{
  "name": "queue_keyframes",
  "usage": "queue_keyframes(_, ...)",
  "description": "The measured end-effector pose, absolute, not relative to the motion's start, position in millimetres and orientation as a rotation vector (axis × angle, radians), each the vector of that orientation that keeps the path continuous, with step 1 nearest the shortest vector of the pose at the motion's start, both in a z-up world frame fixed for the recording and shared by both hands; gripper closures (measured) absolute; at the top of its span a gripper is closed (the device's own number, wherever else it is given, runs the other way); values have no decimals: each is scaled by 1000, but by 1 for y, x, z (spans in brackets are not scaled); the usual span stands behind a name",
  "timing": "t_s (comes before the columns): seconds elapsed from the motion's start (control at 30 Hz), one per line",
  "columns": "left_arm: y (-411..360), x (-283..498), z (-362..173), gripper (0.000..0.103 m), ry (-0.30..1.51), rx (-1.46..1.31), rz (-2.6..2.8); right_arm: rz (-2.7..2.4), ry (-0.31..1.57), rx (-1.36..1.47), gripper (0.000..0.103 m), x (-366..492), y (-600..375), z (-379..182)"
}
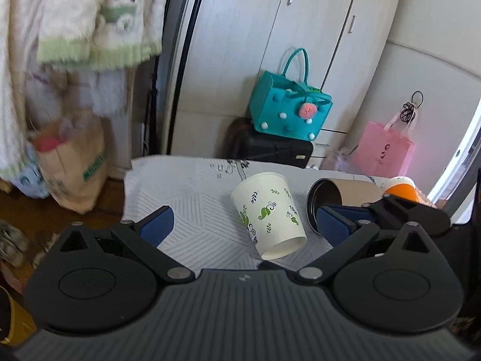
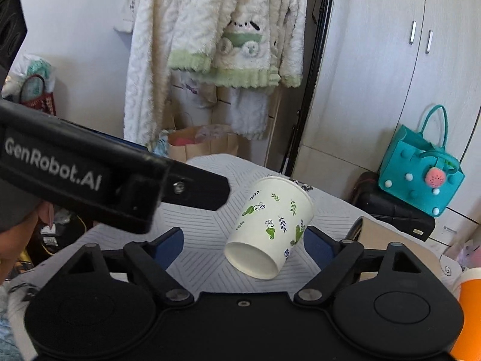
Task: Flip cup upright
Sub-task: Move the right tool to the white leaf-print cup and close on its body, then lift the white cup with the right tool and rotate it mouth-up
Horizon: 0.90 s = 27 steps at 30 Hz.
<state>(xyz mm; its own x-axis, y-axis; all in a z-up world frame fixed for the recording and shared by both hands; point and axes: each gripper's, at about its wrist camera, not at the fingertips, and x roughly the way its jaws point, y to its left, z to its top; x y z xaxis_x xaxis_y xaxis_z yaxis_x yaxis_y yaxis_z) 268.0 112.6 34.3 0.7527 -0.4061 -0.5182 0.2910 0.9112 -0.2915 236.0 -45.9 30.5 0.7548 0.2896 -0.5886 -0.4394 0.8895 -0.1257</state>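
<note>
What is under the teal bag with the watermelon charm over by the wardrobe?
The teal bag sits on top of a black suitcase lying flat in front of the wardrobe. Only the case's top and front edge show; the table hides whatever is beneath it.

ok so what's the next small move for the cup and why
Probably close the right gripper on the cup. It lies tipped on the table, base toward the camera, between open fingers, the right one near its wall.
</note>
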Motion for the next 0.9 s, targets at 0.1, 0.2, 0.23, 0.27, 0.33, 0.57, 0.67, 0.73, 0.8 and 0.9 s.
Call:
queue_keyframes(0.1,117,273,25,3,629,-230,-391,387,602,-267,18,246,-43,26)
queue_keyframes(0.2,123,273,18,3,634,-267,-395,387,610,-257,26,250,-42,22)
queue_keyframes(0.23,124,274,15,3,638,-278,-402,383,609,-251,26,251,-42,21)
queue_keyframes(0.27,124,275,14,3,642,-287,-409,378,608,-249,26,252,-41,21)
queue_keyframes(0.33,123,276,13,3,638,-294,-413,365,612,-252,26,255,-40,19)
queue_keyframes(0.57,123,277,10,4,634,-322,-418,313,603,-336,26,265,-28,9)
queue_keyframes(0.67,127,276,9,4,637,-338,-419,305,575,-365,38,261,-26,11)
queue_keyframes(0.73,128,272,9,4,634,-333,-413,325,567,-363,39,257,-27,13)
queue_keyframes(0.8,127,268,10,4,637,-323,-410,336,559,-367,39,253,-27,14)
queue_keyframes(0.9,126,263,12,4,662,-319,-414,359,549,-371,40,244,-26,16)
